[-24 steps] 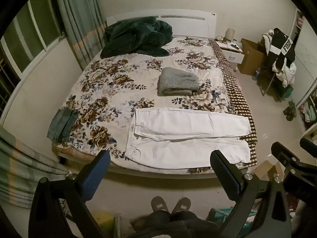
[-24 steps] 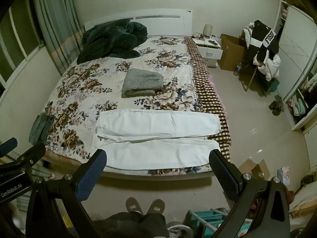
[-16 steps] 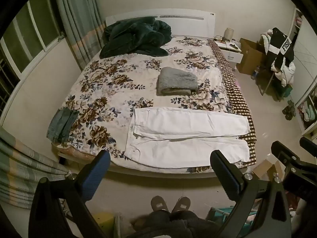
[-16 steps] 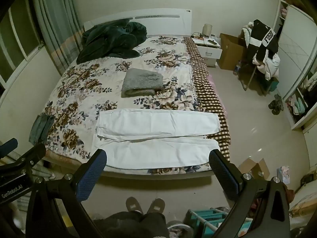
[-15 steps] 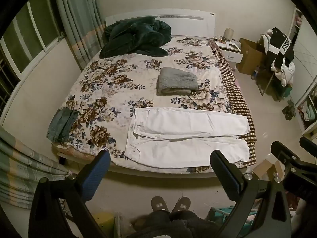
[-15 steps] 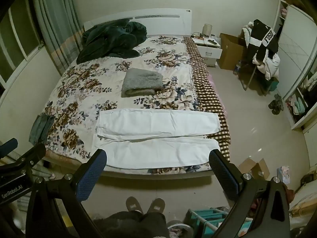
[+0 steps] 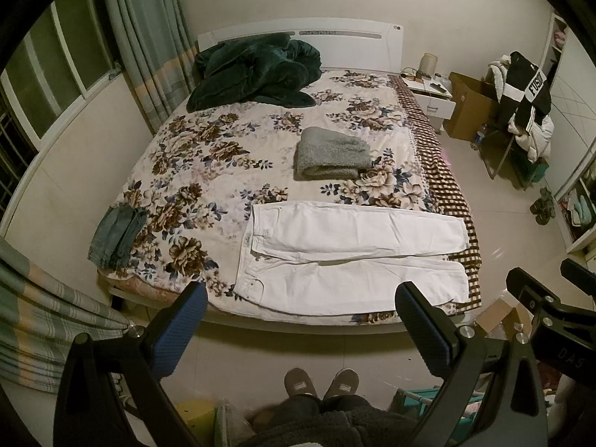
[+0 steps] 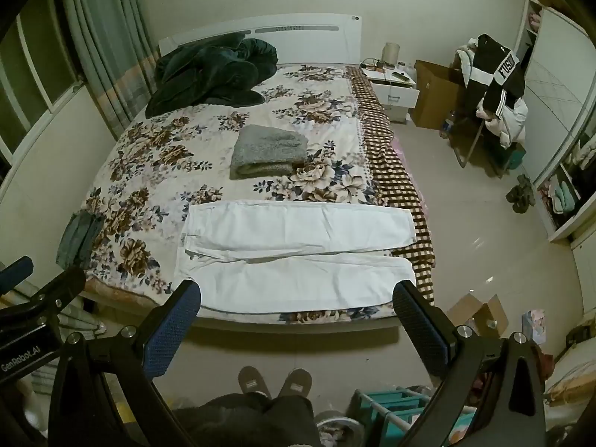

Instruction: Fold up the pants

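The pants (image 7: 354, 257) lie flat and spread in the lower centre of the left view, along the near edge of the bed (image 7: 208, 156), waistband to the left, 2 legs running right, side by side and barely overlapping; in the right view they sit at lower centre too (image 8: 294, 257). They look like white denim or twill, so probably soft yet with some body, light enough for 1 hold per end, not slippery, not fragile; the cloth should crease cleanly and sag if lifted from 1 point only. Likely holds: the waistband corner at lower left and the hem of the near leg at lower right, pinching a single edge so the far leg is not dragged.

The left gripper (image 7: 298, 329) has its jaws wide apart, holds nothing and touches nothing; it hangs over the floor short of the bed. The right gripper (image 8: 294, 329) is equally spread, empty, its tips framing the near leg without contact.
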`<control>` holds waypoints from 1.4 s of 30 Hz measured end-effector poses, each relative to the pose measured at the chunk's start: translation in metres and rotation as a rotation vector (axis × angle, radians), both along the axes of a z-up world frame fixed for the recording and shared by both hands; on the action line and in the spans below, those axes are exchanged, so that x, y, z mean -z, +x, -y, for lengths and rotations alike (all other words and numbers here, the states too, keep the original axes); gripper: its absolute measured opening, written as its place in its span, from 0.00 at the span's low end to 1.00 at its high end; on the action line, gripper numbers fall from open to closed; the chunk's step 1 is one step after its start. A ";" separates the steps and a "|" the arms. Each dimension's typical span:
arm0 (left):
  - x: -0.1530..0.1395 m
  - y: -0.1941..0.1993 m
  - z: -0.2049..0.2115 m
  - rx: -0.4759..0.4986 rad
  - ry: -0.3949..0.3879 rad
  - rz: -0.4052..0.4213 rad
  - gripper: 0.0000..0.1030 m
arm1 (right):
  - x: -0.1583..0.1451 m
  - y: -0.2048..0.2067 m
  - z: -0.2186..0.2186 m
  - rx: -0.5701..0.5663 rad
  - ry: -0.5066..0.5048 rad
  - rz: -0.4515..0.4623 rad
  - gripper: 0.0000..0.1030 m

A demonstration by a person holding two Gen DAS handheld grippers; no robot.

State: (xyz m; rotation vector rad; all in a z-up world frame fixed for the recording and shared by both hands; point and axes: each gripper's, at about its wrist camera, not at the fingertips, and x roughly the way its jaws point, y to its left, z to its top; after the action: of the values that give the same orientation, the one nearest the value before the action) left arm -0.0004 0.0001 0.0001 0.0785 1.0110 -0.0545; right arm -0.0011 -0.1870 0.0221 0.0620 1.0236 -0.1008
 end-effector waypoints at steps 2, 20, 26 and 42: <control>0.000 0.000 0.000 0.001 0.001 0.000 1.00 | 0.005 0.000 -0.004 0.001 0.001 -0.003 1.00; -0.005 0.001 0.007 0.000 0.002 0.007 1.00 | 0.001 -0.008 0.001 -0.002 0.002 -0.002 1.00; -0.012 0.002 0.008 -0.001 -0.001 0.008 1.00 | 0.001 -0.008 0.000 0.000 0.001 -0.001 1.00; -0.020 0.012 0.008 -0.002 -0.002 0.015 1.00 | -0.014 -0.008 -0.002 -0.002 0.000 -0.003 1.00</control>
State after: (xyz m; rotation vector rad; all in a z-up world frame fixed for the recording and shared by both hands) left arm 0.0118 -0.0084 0.0206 0.0767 0.9956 -0.0531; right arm -0.0087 -0.1854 0.0356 0.0607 1.0267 -0.0992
